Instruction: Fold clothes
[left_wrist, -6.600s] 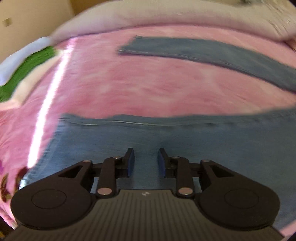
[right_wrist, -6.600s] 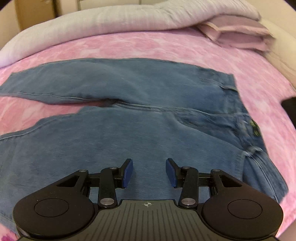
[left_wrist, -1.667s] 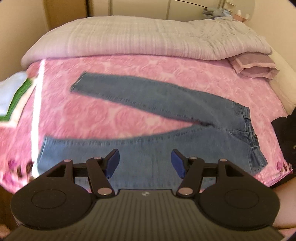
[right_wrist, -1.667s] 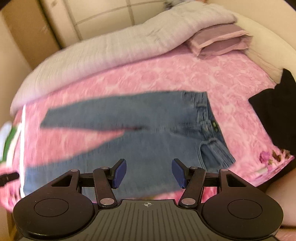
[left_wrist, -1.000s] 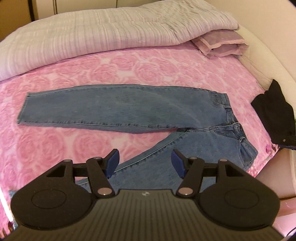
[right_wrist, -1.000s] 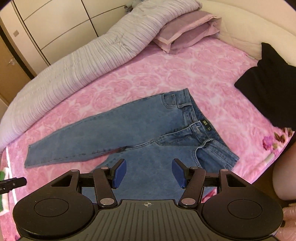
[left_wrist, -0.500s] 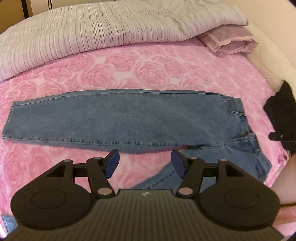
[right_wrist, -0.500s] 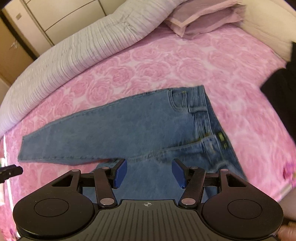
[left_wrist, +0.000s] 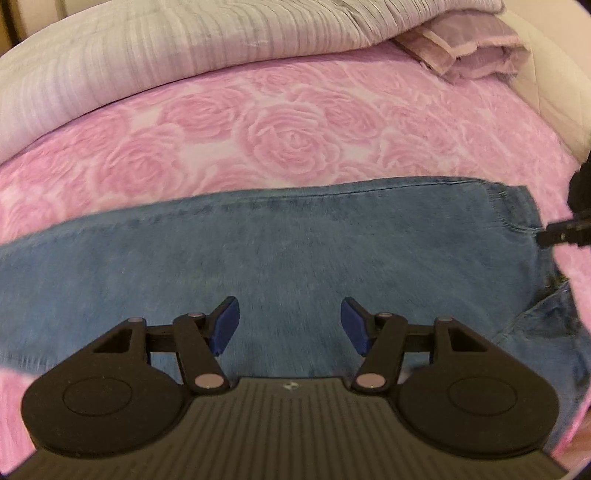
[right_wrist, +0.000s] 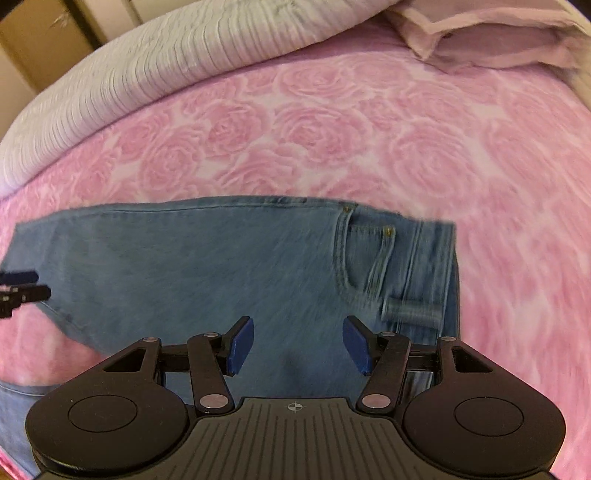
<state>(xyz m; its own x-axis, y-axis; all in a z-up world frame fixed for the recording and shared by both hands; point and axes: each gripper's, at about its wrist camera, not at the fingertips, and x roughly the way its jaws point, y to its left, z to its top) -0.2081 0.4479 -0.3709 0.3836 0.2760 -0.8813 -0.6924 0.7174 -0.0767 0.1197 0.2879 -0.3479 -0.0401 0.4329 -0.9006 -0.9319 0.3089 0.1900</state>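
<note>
Left gripper (left_wrist: 289, 329): matte black body, ribbed dark-grey deck with a small pale emblem at its far edge. Two round black housings flank the deck, each with a shallow circular recess. Angled black link arms carry silver pivot screws (four per unit). Fingers (left_wrist: 225, 328) end in flat blue pads.

Right gripper (right_wrist: 297, 345): same build, black and ribbed, silver screws, blue pads; its deck bears a small crosshair mark. Black triangular cut-outs sit in the outer links.

no readable text, labels, brands or numbers anywhere
</note>
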